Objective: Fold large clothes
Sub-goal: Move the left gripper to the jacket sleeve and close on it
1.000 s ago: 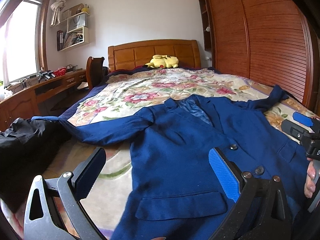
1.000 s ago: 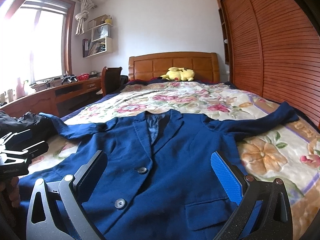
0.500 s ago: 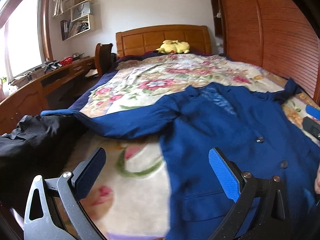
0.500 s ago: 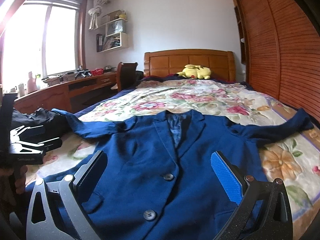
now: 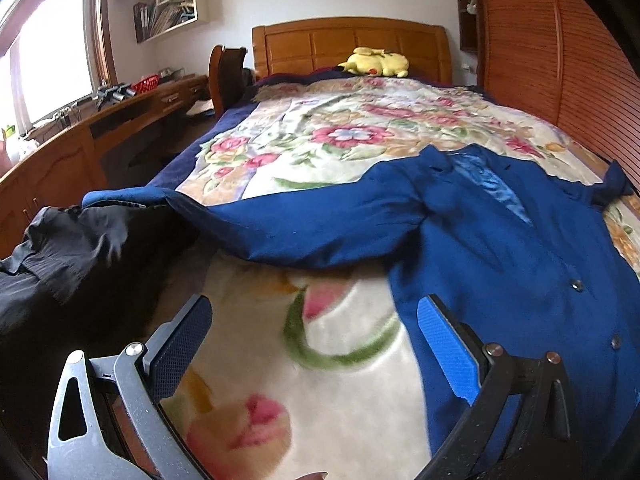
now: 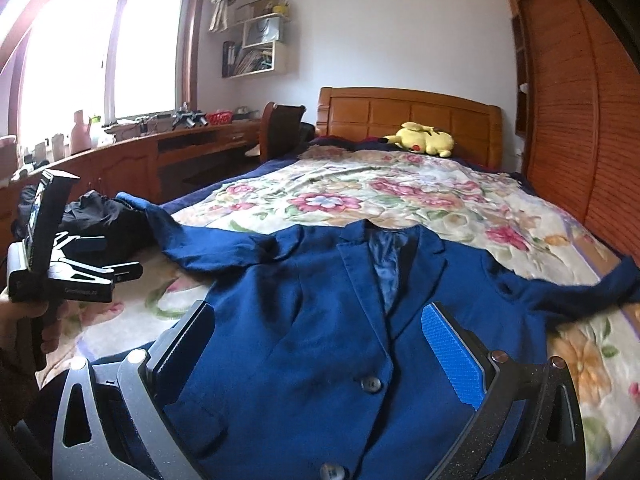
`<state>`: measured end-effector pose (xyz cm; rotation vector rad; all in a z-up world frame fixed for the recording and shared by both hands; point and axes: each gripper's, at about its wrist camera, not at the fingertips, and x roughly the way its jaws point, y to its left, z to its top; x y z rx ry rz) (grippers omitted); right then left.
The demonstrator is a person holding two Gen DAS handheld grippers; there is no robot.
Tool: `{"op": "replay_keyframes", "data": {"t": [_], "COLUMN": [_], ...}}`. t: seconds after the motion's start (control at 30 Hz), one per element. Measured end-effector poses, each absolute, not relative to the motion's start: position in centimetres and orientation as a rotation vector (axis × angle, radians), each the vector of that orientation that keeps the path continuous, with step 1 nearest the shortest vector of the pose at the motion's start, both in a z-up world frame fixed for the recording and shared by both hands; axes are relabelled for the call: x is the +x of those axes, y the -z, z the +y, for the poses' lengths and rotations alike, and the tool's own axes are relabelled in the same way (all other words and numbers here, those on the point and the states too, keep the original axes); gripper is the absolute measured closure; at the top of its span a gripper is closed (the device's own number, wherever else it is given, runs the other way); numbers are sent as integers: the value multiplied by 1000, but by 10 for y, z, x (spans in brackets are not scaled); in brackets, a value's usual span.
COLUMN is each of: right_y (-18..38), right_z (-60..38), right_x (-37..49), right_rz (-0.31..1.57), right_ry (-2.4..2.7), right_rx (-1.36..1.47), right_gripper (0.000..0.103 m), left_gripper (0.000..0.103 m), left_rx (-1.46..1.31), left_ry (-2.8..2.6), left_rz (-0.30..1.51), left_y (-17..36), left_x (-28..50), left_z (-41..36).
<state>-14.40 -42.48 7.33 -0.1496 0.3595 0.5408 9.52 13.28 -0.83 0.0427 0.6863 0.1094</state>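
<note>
A dark blue suit jacket [image 6: 320, 320] lies face up on the floral blanket [image 6: 360, 196], buttoned, both sleeves spread out sideways. It also shows in the left wrist view [image 5: 500, 248], its left sleeve [image 5: 280, 228] reaching toward the bed's left edge. My left gripper [image 5: 316, 336] is open and empty above bare blanket, left of the jacket's body. It shows in the right wrist view [image 6: 108, 258] at the far left. My right gripper [image 6: 320, 340] is open and empty over the jacket's front, near the buttons.
A black garment [image 5: 68, 248] lies heaped at the bed's left edge under the sleeve's cuff. A yellow plush toy [image 6: 426, 140] sits by the wooden headboard [image 6: 408, 116]. A wooden desk [image 6: 160, 152] and chair stand left; a slatted wardrobe [image 6: 580, 120] runs along the right.
My left gripper has swung left, off the jacket's body to the blanket beside the left sleeve. My right gripper has shifted left and slightly forward over the jacket's front.
</note>
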Motion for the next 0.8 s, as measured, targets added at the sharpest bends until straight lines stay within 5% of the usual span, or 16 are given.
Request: {"op": "replay_keyframes", "data": {"t": [0.8], "right_y": [-58], "right_z": [-415], "right_x": [-108], "right_rz": [505], "right_ry": [-633], "right_rx": [-181], "right_gripper": [0], "left_gripper": [3], "left_rx": [-46], "left_ry": [-176], "left_rz": [855], "left_y": [47], "left_x": [216], "left_z": [199]}}
